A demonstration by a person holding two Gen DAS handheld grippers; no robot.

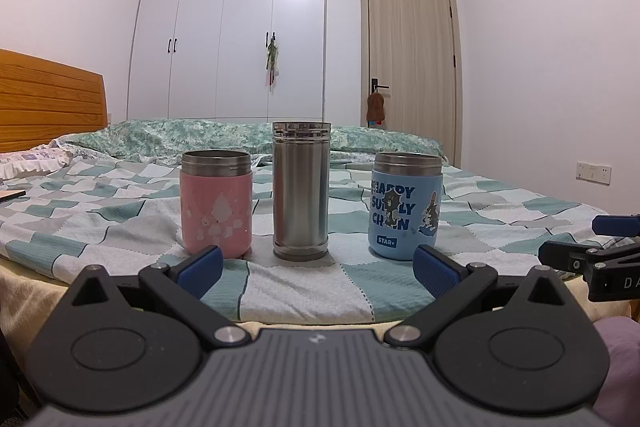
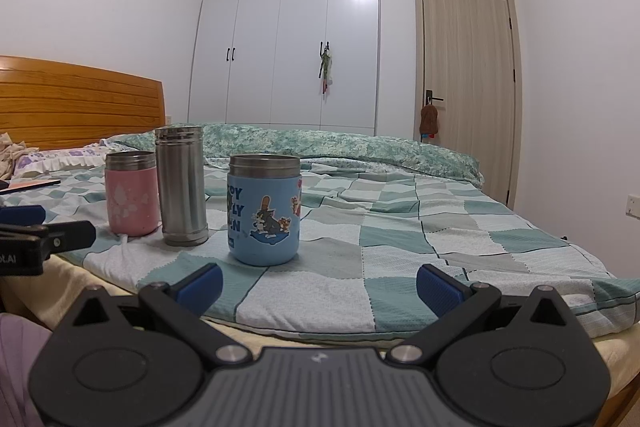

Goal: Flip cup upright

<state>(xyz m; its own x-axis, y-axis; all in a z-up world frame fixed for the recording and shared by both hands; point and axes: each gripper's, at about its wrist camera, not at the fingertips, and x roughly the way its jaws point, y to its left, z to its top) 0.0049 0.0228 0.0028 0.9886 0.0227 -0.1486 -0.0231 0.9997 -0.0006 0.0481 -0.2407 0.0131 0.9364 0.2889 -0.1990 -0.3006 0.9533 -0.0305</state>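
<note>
Facing you, the bed (image 1: 500, 211) carries a checked blanket (image 2: 400, 247) running to its near edge, with wide bare cloth to the right of the cups. Three cups stand upright in a row near that edge: steel cup (image 1: 301, 190) in the middle, pink cup (image 1: 216, 202) to its left, blue cup (image 1: 407, 205) apart on the right. Your left gripper (image 1: 316, 269) and right gripper (image 2: 319, 283) hover off the edge, jaws spread wide, holding nothing.
</note>
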